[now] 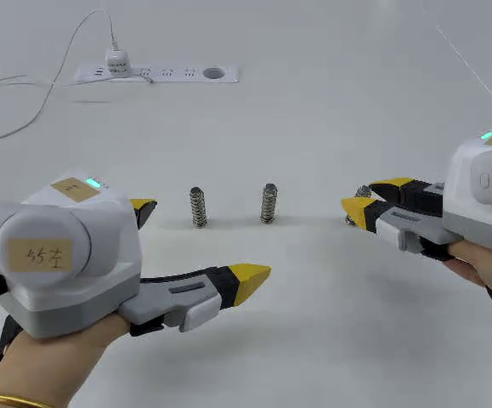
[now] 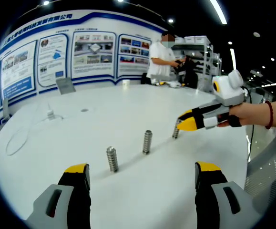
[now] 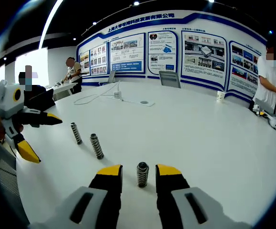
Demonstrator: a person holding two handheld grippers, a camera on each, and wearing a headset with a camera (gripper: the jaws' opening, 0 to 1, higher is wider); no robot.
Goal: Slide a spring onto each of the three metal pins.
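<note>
- In the head view, the third spring (image 1: 362, 193) is mostly hidden behind the yellow tips of the right gripper (image 1: 366, 197); a few coils show between them.
- In the left gripper view, that gripper's tip covers the same spring's top.
- The metal pins inside the left spring (image 1: 198, 206) and the middle spring (image 1: 268, 203) are wrapped by the coils; perhaps their ends show, but too small to tell.
- The far jaw of the left gripper (image 1: 205, 239) is largely hidden behind its own body.
- The right gripper's body is cut off by the head view's right edge.
- The white cable (image 1: 25, 119) runs off the left edge.
- Text on the wall posters (image 3: 161, 47) is too small to read.
</note>
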